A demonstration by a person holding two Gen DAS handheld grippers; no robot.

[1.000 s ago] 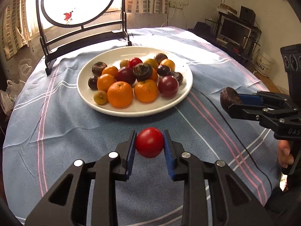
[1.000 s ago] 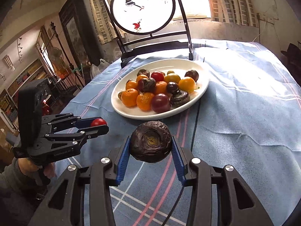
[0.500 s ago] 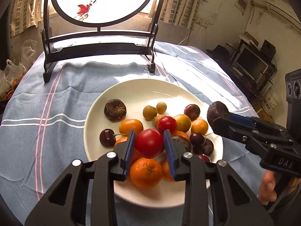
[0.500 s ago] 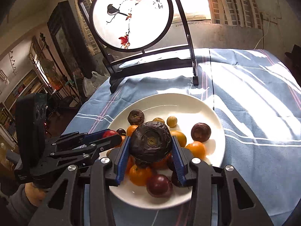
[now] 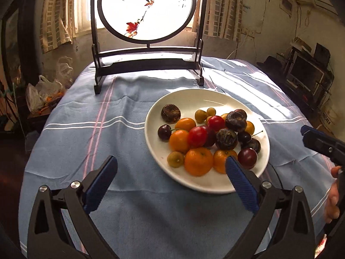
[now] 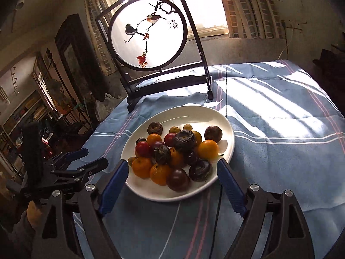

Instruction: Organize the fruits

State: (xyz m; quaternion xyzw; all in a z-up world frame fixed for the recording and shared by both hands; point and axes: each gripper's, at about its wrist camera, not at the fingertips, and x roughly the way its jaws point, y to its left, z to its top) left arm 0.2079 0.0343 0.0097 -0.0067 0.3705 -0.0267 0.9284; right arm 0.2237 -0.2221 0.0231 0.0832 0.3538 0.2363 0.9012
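While the desk (image 5: 133,215) carries the white plate (image 5: 155,151) heaped with fruits (image 5: 198,149), both jaws are opening, nothing between them. Round, light, probably soft fruits roll easily; grip each gently across its middle.

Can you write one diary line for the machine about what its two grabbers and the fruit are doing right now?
left gripper: jaws opening, empty | right gripper: jaws opening, empty | fruit: piled on white plate | cloth: no loose fruit seen
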